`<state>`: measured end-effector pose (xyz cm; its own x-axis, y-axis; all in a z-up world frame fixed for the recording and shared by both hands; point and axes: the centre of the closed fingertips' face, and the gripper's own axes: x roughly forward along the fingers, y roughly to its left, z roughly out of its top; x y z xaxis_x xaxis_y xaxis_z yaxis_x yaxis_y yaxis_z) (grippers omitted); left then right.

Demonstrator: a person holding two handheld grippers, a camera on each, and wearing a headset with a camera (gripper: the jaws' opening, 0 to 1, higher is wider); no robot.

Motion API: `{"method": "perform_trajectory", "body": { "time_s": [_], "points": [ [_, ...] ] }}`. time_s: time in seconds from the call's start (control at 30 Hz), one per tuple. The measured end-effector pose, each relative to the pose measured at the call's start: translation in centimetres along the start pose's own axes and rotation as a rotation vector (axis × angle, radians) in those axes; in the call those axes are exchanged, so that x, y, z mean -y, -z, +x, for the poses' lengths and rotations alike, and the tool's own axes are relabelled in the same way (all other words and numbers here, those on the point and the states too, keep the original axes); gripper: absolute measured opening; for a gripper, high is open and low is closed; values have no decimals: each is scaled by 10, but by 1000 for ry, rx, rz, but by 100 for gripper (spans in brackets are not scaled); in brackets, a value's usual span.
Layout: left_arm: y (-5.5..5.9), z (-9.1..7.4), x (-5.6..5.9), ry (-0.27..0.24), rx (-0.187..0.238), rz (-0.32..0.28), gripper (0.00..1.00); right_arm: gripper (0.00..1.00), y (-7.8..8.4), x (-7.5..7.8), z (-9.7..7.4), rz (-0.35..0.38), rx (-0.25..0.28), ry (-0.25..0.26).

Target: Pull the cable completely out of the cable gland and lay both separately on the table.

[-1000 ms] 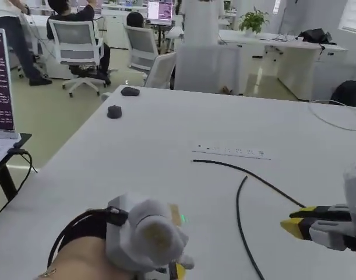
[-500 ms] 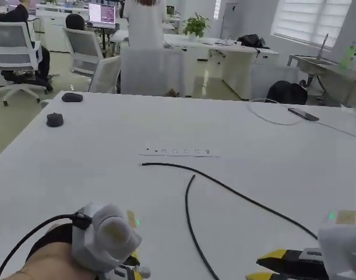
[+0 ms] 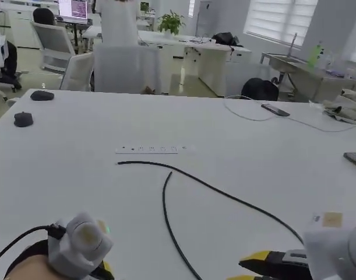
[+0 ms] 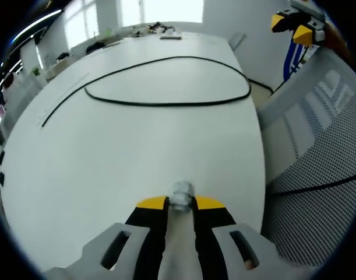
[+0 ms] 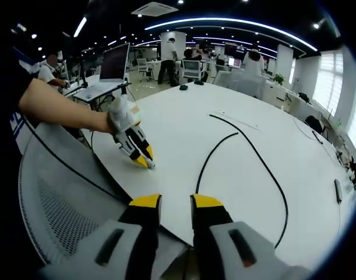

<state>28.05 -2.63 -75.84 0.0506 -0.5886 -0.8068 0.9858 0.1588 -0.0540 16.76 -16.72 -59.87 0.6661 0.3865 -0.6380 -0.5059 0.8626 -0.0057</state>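
Observation:
My left gripper [image 4: 180, 204] is shut on a small pale grey cable gland [image 4: 181, 191] that pokes out between its yellow tips, low over the near part of the table. The black cable [image 3: 224, 196] lies loose on the white table [image 3: 271, 157] in a long bend, apart from the gland; it also shows as the cable [image 4: 166, 104] and the cable [image 5: 247, 153]. The left gripper [image 5: 145, 161] sits at the table's near edge. My right gripper [image 5: 176, 202] is off that edge, open with nothing between its jaws, and shows low as the right gripper [image 3: 250, 267].
A flat white strip [image 3: 148, 150] lies just beyond the cable's far end. Two dark mice [image 3: 23, 119] sit at the far left, a phone [image 3: 275, 109] and a thin white lead at the far right. Office chairs and desks stand beyond the table.
The head camera has swung right. My right gripper has drawn back from the cable's near end toward the table edge. The cable lies as before.

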Motion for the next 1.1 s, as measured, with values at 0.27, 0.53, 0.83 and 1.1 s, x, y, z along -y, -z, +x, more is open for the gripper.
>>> {"method": "perform_trajectory", "body": {
  "time_s": [0.27,0.53,0.83,1.1],
  "points": [
    [-17,-34,3,-7,46,-20,29,21,-2,-5,5,-1,-2,-22],
    [-28,-105,19,-53,104,-42,32,23,2,-16,16,26,-29,-81],
    [-20,-179,57,-93,182,-151,29,26,8,-31,20,45,-68,-132],
    [3,-203,61,-212,238,-288,29,29,13,-37,17,82,-84,-148]
  ]
}}
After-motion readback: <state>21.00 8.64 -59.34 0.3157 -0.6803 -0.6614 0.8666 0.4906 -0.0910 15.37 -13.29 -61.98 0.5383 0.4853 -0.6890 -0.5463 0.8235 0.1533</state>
